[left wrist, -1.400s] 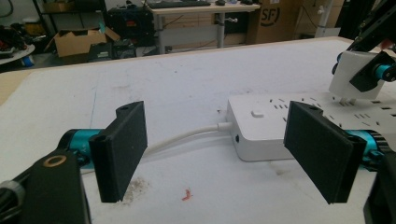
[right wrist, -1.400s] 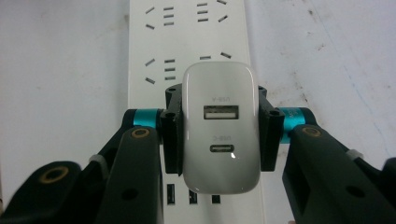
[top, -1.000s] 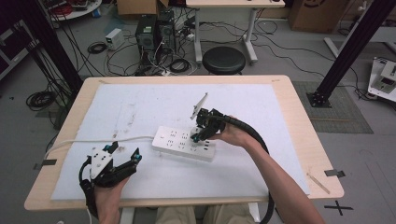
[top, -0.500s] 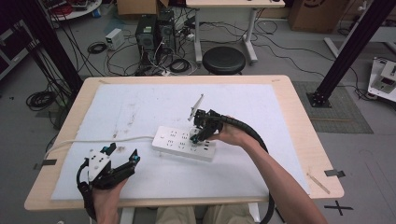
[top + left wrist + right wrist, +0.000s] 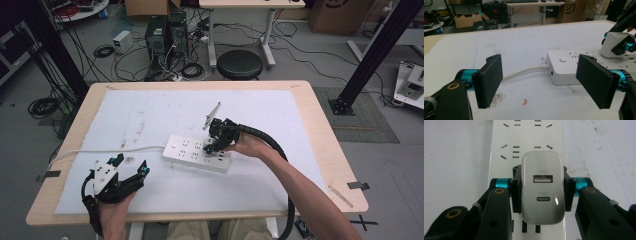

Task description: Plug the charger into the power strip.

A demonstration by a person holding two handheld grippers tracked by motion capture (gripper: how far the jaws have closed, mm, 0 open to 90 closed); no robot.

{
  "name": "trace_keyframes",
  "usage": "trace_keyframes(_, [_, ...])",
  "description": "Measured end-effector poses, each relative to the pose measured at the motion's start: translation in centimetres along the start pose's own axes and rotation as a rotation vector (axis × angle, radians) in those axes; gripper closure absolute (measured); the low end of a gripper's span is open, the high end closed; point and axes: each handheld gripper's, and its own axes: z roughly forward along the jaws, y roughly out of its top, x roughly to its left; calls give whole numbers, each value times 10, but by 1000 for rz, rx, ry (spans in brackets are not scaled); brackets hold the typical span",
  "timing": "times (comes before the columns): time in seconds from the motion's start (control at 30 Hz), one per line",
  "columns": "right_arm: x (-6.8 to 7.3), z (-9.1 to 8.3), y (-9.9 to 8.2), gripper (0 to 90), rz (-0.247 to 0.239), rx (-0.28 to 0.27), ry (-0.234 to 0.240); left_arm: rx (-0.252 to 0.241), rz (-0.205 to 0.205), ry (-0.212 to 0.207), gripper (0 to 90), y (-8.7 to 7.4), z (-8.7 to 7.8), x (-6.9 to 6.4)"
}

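A white power strip [image 5: 192, 150] lies across the middle of the white mat, and its white cable [image 5: 107, 150] runs off to the left. My right gripper [image 5: 214, 146] is shut on a white USB charger [image 5: 542, 187] with its two ports facing the camera, held over the sockets of the power strip [image 5: 527, 135]. The charger [image 5: 612, 45] sits at the strip's top face; whether its prongs are in a socket is hidden. My left gripper [image 5: 129, 167] is open near the front left of the mat. Its pads [image 5: 489, 80] stand wide apart, facing the strip's cable end [image 5: 564, 66].
The white mat [image 5: 150, 107] covers most of the wooden table [image 5: 330, 150]. Beyond the far edge stand a black stool [image 5: 240, 64], computer towers [image 5: 165, 35] and loose floor cables. A small red speck [image 5: 525, 101] lies on the mat near the left gripper.
My right gripper with the charger has dropped slightly toward the power strip. The left gripper has stayed open and barely shifted.
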Motion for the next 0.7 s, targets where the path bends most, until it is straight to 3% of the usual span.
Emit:
trace_keyframes(0.13, [9, 1, -1, 637, -25, -4, -55, -1, 3, -5, 215, 0, 1, -1])
trace_keyframes(0.23, [7, 1, -2, 637, -10, -13, -42, 3, -1, -9, 215, -1, 3, 0])
trace_keyframes(0.33, [-1, 1, -7, 637, 41, -45, 5, 1, 1, -9, 215, 1, 4, 1])
trace_keyframes(0.43, [-2, 2, -7, 637, 41, -51, 8, -5, 3, -6, 215, 2, 3, 0])
trace_keyframes(0.7, [9, 3, -8, 637, 14, -59, -50, -5, -5, -3, 215, 2, 0, 2])
